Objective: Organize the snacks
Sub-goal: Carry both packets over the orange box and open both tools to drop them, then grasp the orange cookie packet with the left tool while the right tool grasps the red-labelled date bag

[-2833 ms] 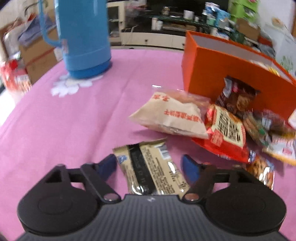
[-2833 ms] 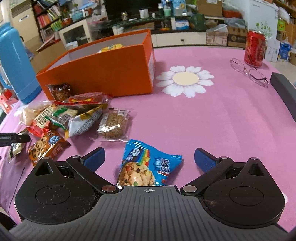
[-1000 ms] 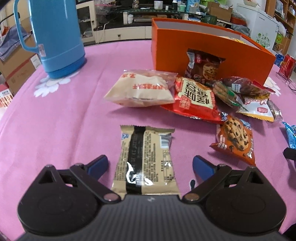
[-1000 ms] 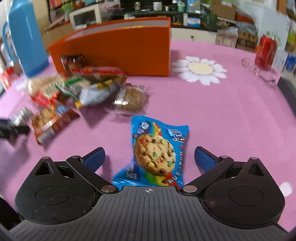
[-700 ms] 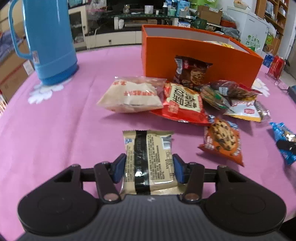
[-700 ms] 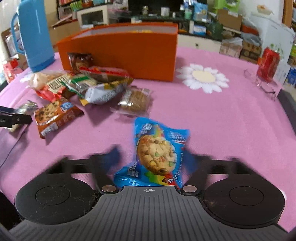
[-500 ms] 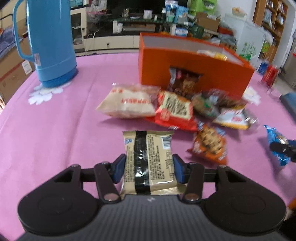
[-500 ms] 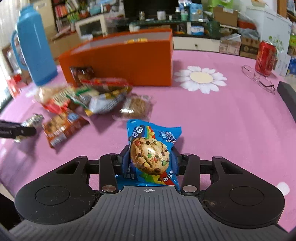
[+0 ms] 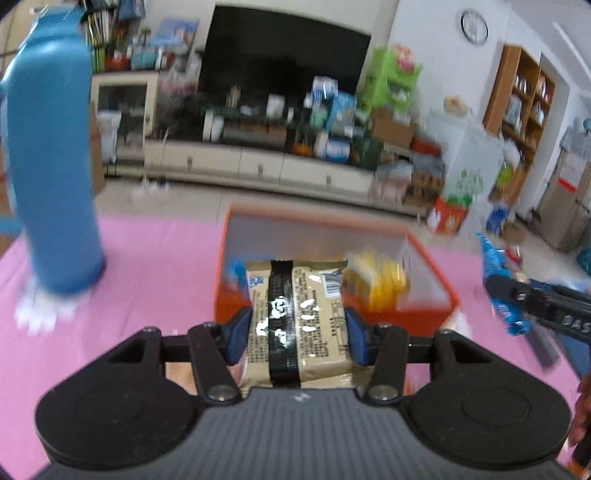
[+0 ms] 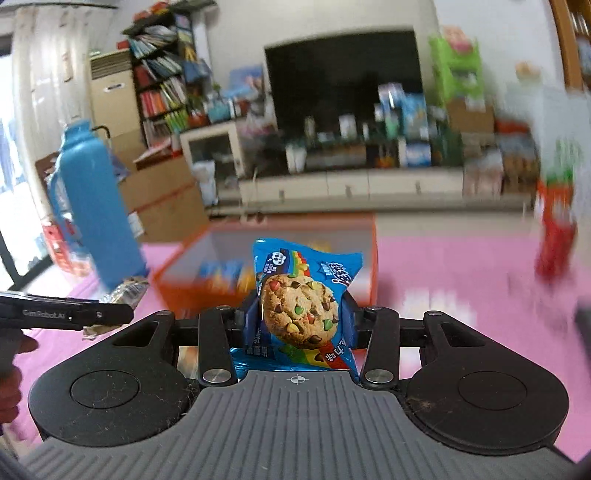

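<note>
A tall blue thermos (image 9: 55,177) stands on the pink tablecloth (image 9: 147,266) (a white flower print blurs at its base). Beyond are a dark television (image 10: 343,77), a bookshelf (image 10: 162,88) and a wall clock (image 9: 474,22).

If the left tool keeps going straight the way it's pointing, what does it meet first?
Most likely the orange box: the left tool, shut on the beige snack packet, points at its open top. Depth is blurred, so this is uncertain.

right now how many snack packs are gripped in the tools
2. A beige pack is clamped in the left tool; a blue cookie pack is clamped in the right tool. Both are held near the orange box. More snacks may sit blurred inside it.
</note>
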Demonstrator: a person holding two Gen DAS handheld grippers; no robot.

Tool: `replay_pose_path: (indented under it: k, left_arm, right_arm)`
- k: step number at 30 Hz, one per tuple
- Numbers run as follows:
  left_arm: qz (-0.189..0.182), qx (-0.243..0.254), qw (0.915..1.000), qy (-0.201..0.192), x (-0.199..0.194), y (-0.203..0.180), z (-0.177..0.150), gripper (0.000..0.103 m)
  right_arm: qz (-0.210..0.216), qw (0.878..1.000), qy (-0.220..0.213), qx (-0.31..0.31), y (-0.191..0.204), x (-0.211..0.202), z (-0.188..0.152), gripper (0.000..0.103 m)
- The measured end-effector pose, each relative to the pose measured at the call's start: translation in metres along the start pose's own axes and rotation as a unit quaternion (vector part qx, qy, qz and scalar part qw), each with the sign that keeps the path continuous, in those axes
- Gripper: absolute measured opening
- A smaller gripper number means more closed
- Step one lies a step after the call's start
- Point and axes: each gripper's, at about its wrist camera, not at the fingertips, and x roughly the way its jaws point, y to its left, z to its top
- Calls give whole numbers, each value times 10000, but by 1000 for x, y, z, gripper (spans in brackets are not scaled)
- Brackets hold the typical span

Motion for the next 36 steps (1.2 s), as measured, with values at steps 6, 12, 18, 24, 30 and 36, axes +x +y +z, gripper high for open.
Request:
replay_pose_path:
  k: [6, 12, 18, 24, 30, 36]
  left_arm:
    - [108, -375, 9992, 39, 79, -1, 34, 51]
    - [167, -622, 9975, 274, 133, 7, 38, 53]
    - [147, -772, 9968, -111, 112, 11, 48, 74]
    - [331, -435, 9981, -278, 74, 0, 44, 81]
    - [647, -24, 9978, -124, 28, 0, -2, 102]
    - [499, -97, 9967, 634, -15, 18, -86, 102]
  right_arm:
    - [21, 9994, -252, 238, -5, 90, 44, 24]
    - [1, 9977, 229, 644, -16, 166, 30, 27]
    - [-145, 9969, -180, 752, -22, 153, 35, 72]
    - [-102, 9957, -663, 637, -13, 107, 51, 93]
    - [34, 9964, -472, 696, -11, 63, 32, 93]
    - [-294, 9974, 325, 565, -16, 10, -46, 93]
